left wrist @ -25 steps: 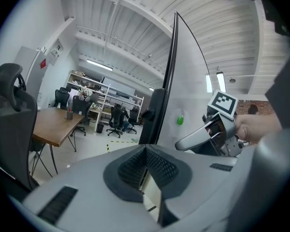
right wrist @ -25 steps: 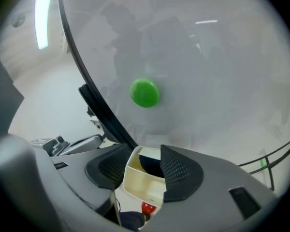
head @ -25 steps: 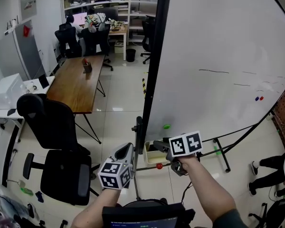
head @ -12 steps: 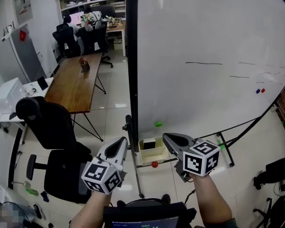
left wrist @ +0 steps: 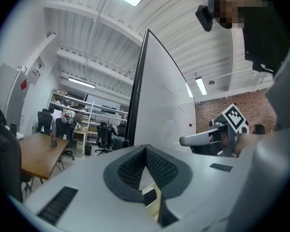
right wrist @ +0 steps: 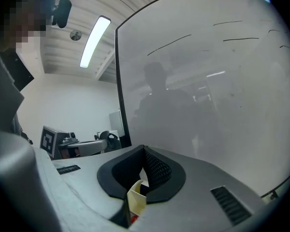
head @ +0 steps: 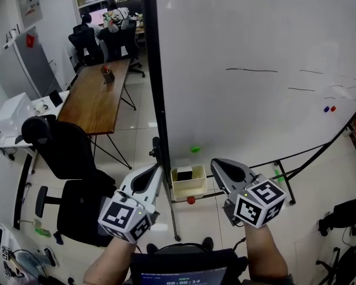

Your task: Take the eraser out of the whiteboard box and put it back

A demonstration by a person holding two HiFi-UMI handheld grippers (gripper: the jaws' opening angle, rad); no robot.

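The cream whiteboard box (head: 190, 189) hangs at the foot of the whiteboard (head: 255, 52), and the black eraser (head: 184, 174) lies inside it. My left gripper (head: 156, 170) hovers just left of the box, shut and empty. My right gripper (head: 216, 162) hovers just right of it, also shut with nothing between its jaws. In the left gripper view the box (left wrist: 156, 202) shows under the closed left gripper (left wrist: 146, 149), with the right gripper (left wrist: 183, 140) beside it. In the right gripper view the box (right wrist: 137, 199) peeks out below the closed right gripper (right wrist: 145, 151).
A green magnet (head: 194, 149) sticks to the board above the box, and a red knob (head: 191, 200) sits below it. The board's black frame post (head: 157, 117) and stand legs (head: 285, 177) are close by. Black office chairs (head: 71, 159) and a wooden table (head: 98, 97) stand to the left.
Both grippers rose and drew back from the box. The right gripper, open at the box a second ago, is now shut and empty; the eraser stays in the box.
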